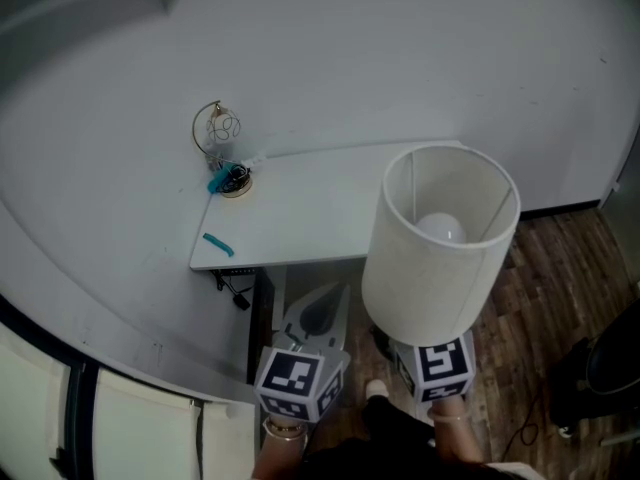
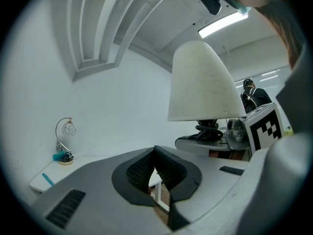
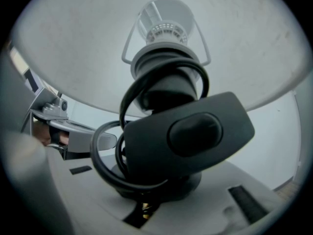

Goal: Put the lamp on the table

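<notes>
A lamp (image 1: 440,248) with a white drum shade and a bulb inside hangs over the right end of the white table (image 1: 310,218). My right gripper (image 3: 144,207) is shut on the lamp's black base. The black cord is coiled around the stem, and the inline switch (image 3: 190,136) lies in front of it. In the head view only that gripper's marker cube (image 1: 441,365) shows below the shade. My left gripper (image 2: 154,153) is shut with nothing between its pads. Its marker cube (image 1: 297,380) is left of the lamp, at the table's near side. In the left gripper view the lamp (image 2: 203,84) is on the right.
A gold wire ornament (image 1: 222,148) with a teal piece at its foot stands on the table's far left corner. A small teal item (image 1: 217,244) lies near the left front edge. A white wall runs behind the table. Wooden floor (image 1: 560,268) and a black object (image 1: 600,378) are on the right.
</notes>
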`<state>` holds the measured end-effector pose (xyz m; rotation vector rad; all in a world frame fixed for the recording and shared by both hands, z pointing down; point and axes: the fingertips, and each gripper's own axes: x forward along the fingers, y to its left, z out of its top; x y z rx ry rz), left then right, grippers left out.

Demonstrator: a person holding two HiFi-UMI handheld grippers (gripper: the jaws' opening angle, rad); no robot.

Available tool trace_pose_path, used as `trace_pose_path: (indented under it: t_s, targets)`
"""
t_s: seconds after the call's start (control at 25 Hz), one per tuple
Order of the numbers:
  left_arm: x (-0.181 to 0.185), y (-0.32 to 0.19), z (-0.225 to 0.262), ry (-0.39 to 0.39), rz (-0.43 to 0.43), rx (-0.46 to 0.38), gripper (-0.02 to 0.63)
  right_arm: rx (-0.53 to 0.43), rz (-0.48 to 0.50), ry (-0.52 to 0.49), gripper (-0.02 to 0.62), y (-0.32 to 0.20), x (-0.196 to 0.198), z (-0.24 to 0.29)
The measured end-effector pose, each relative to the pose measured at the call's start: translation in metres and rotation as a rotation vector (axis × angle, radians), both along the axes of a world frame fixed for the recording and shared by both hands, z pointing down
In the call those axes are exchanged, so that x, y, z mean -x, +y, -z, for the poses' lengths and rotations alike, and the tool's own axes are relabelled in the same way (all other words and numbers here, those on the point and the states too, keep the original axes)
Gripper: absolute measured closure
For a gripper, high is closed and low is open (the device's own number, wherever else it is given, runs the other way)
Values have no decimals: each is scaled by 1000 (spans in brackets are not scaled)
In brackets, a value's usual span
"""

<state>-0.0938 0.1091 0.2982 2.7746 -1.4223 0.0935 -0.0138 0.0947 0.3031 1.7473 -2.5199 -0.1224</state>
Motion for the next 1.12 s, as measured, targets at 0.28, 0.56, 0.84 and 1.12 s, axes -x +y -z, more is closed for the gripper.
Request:
trace_pose_path:
  t_s: [0.28, 0.56, 0.84, 1.12]
  targets:
    - [-7, -32, -3, -1, 2, 7, 612, 19, -1, 4, 575, -30, -9, -12]
    - [-12, -60, -4, 2, -4, -8, 612, 94, -7, 47, 575, -57, -17, -26]
    - [-18, -93, -7, -1, 5, -2, 612, 93, 1, 55, 575, -91, -23, -25]
    - [-26, -122, 0, 9, 13, 5, 612, 124, -8, 19, 575, -118, -31, -29]
